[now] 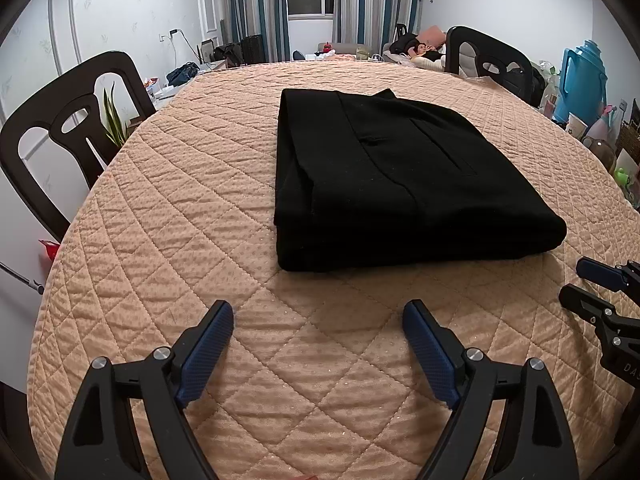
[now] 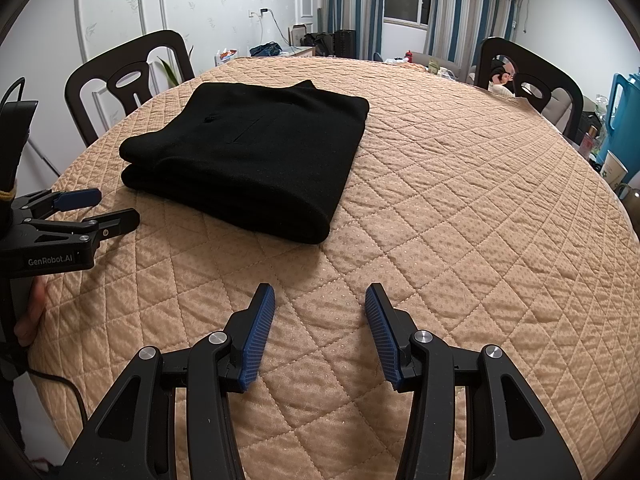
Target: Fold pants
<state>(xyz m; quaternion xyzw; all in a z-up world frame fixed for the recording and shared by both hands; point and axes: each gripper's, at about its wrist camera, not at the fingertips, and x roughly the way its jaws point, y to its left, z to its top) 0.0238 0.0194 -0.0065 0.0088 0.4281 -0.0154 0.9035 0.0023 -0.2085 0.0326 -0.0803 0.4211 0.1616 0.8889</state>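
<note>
Black pants (image 1: 384,176) lying folded in a neat stack on the quilted tablecloth (image 1: 168,216), looking finished. Left gripper (image 1: 318,316) and right gripper (image 2: 320,300) both near the stack, clear of it, jaws spread, holding nothing. Probably only a final smoothing left, if anything

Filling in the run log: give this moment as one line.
pants: folded, on quilted table cover | left gripper: open, empty | right gripper: open, empty | neither touches pants
</note>
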